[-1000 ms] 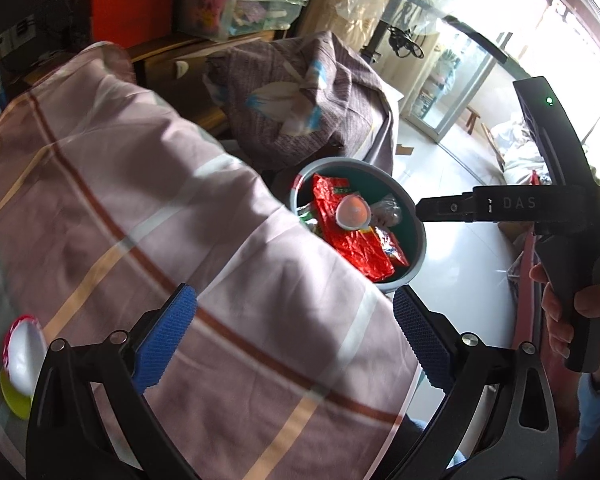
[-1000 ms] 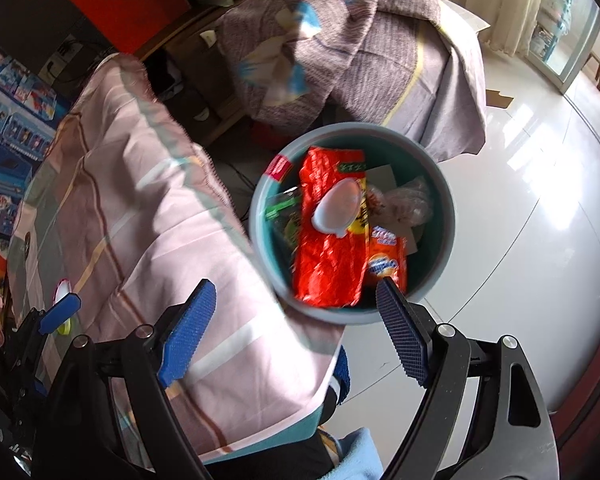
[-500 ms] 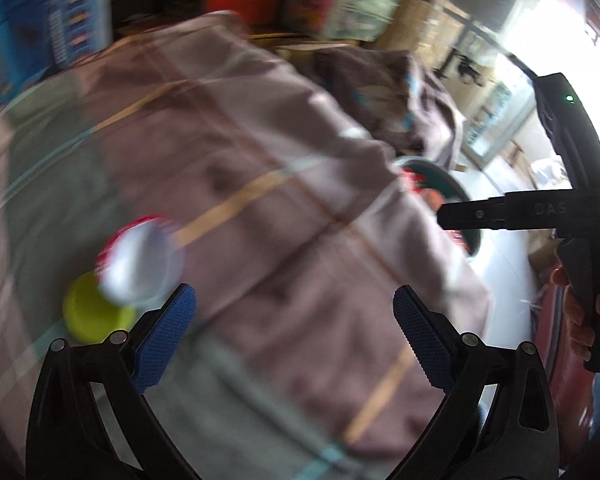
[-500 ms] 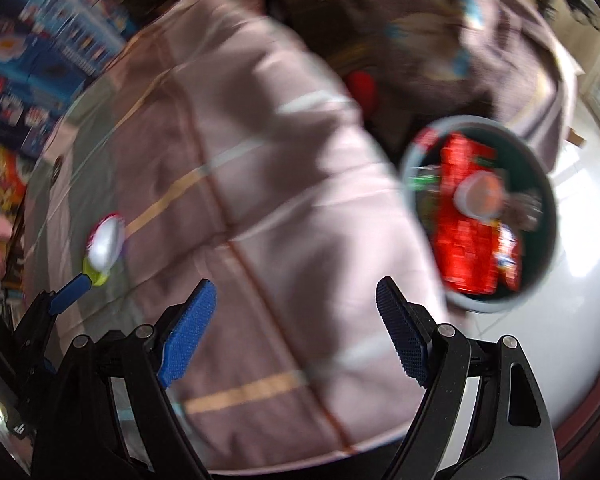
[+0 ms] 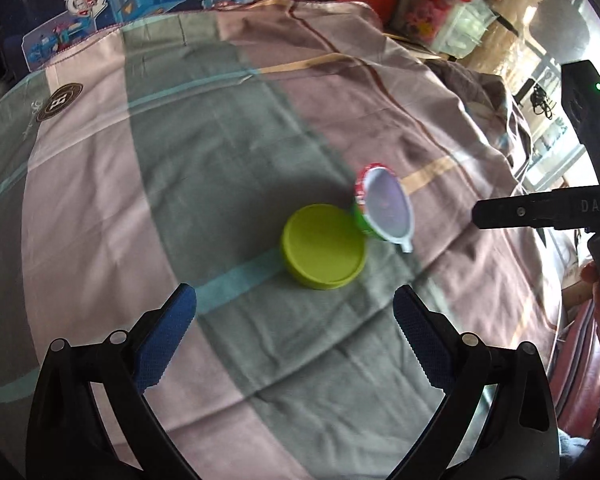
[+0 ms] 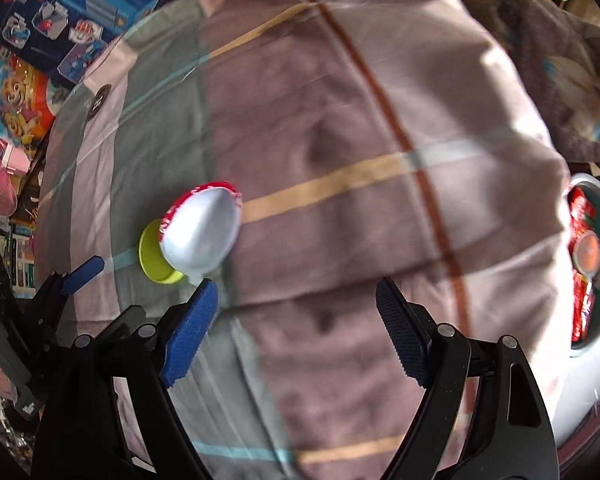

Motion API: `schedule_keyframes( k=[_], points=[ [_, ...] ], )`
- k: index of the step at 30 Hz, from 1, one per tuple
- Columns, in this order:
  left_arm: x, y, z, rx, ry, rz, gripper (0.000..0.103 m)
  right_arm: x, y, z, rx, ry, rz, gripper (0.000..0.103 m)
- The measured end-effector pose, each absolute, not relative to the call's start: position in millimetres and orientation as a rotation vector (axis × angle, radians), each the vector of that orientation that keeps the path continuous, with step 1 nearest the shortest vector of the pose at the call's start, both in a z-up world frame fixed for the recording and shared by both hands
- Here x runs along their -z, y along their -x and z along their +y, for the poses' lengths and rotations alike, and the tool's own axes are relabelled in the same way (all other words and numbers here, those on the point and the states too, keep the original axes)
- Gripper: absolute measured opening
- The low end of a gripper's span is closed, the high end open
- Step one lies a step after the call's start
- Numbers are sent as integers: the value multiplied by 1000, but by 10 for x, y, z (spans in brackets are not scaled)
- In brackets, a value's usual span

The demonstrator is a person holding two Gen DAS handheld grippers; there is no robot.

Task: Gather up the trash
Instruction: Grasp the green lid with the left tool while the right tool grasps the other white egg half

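Green lid [image 5: 324,252] and a red-rimmed cup [image 5: 382,206] with peeled foil top lie touching, mid-desk on the striped cloth [image 5: 180,160]; left tongs [image 5: 294,338] spread wide, holding nothing, lined up just short of the lid; lid looks like stiff light plastic, lying flat, so pinch across the rim; cup likely thin and crushable, foil slippery, so take the wall, not the flap.

Right wrist view: right tongs [image 6: 296,334] released, empty, over bare cloth beside the cup [image 6: 202,232]; lid [image 6: 154,258] half hidden behind it; bin [image 6: 592,264] off the desk's far right edge, wrappers already inside.
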State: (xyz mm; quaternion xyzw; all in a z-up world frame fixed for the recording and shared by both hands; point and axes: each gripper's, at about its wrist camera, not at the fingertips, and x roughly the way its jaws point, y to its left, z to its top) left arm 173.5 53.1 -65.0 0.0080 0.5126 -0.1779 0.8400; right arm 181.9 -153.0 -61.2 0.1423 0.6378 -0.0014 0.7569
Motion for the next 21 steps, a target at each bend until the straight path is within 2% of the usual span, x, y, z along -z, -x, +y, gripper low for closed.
schedule_keyframes(
  k=[2,5,9,11,13,15,16,17,21],
  points=[
    [682,-1754,550,381,-25,1088,99,671,-1876,-1457,-13,-316,1398,61],
    [741,-1767,540,396,-53,1099,99,775,-1975,-1344,-36,-339,1416,53],
    [793,-1777,540,408,-58,1105,99,875,-2091,-1225,-50,-337,1429,49],
    [800,-1781,548,411,-53,1101,99,907,-2135,-1172,-60,-330,1431,38],
    [799,-1791,549,415,-50,1097,99,929,-2170,-1132,-60,-315,1431,36],
    [801,-1805,545,414,-46,1096,99,923,-2190,-1081,-69,-286,1414,25],
    [801,-1814,538,414,-45,1095,99,937,-2195,-1067,-70,-278,1416,13],
    [802,-1827,530,414,-45,1096,99,951,-2196,-1049,-64,-257,1419,10],
    [809,-1854,473,413,-65,1096,99,874,-2191,-1106,-59,-248,1391,6]
  ],
)
